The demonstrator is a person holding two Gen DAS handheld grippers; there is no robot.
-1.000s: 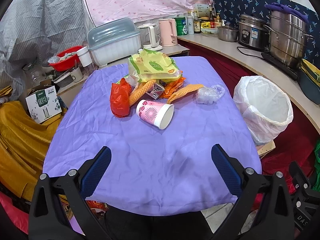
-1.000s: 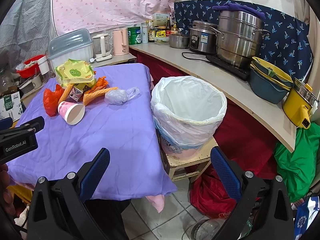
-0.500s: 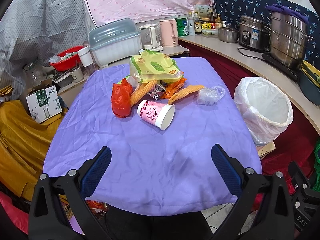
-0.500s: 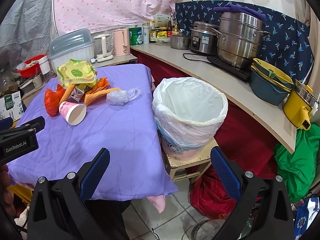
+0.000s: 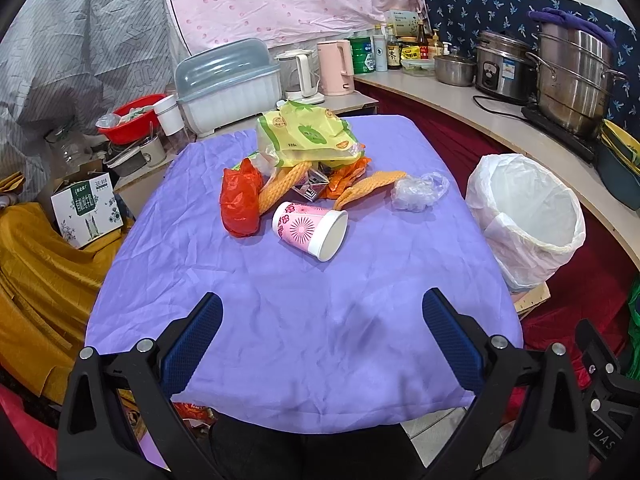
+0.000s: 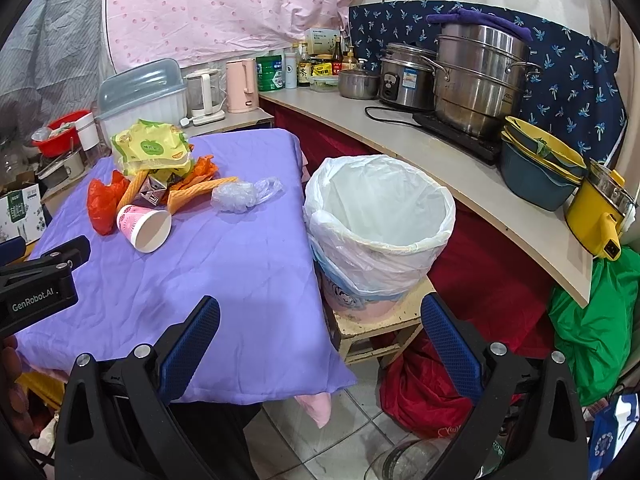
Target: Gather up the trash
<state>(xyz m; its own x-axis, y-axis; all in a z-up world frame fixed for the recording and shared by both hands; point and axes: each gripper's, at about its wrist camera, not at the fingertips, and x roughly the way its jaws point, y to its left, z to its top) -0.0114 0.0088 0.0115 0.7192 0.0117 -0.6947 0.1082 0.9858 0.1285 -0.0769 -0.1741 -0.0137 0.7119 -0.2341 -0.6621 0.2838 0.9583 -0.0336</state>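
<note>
Two sets of tongs hang over the near edge of the purple-covered table (image 5: 280, 320), both spread wide with nothing between their blue pads. The left gripper (image 5: 320, 336) faces straight up the cloth; the right gripper (image 6: 320, 336) sits off the table's right side, its left finger over the cloth corner and its right finger over the wooden stool (image 6: 372, 328). In the right wrist view the body of the left gripper shows at the left edge, above the cloth.

Further up the cloth lies the trash, heaped together: a pink paper cup (image 5: 310, 230) on its side with its mouth toward the camera, a crumpled red plastic bag (image 5: 240, 202) just to its left, orange ridged wrappers (image 5: 372, 184) behind it, a small dark carton (image 5: 310, 188) among them, and a yellow-green snack bag (image 5: 308, 138) on top at the back. A clear plastic bag (image 5: 418, 192) lies a little apart to the right of the heap.

Beside the table's right edge, on the stool, stands a bin lined with a white bag (image 6: 380, 220), seemingly empty. Behind it runs a counter with a steel steamer pot (image 6: 480, 80)
</note>
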